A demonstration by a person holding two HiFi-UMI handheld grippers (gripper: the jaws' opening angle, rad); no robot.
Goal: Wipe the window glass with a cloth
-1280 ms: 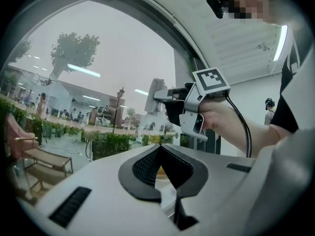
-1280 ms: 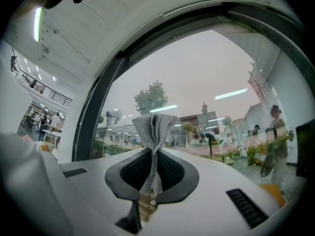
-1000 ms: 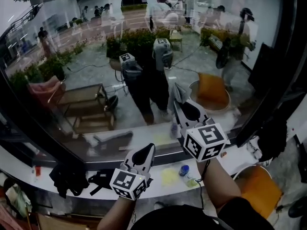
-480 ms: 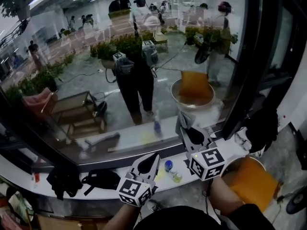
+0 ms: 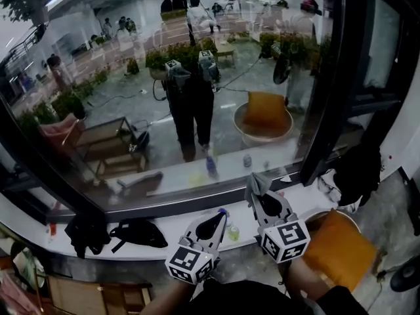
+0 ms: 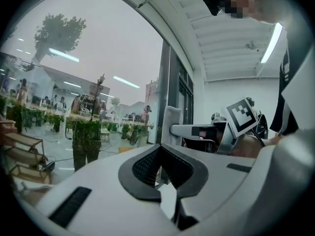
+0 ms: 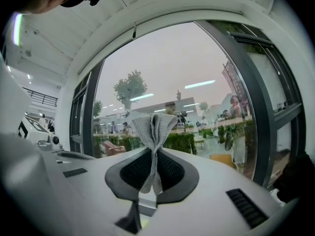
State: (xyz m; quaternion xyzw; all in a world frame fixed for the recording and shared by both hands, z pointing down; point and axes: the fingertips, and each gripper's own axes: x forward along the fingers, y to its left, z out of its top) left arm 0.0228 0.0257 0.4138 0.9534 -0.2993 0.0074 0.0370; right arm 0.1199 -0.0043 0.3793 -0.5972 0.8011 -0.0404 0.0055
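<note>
The right tool (image 5: 257,194) is clamped on the grey cloth (image 5: 254,182), which stands up from its jaws near the lower edge of the window glass (image 5: 131,110), while the left tool (image 5: 216,220) beside it has its jaws together on nothing.

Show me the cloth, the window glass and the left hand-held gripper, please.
cloth (image 7: 153,126), right gripper view, bunched grey fold above the jaws.
window glass (image 5: 98,90), head view, left half of the pane.
left hand-held gripper (image 5: 220,217), head view, between its fingertips.
</note>
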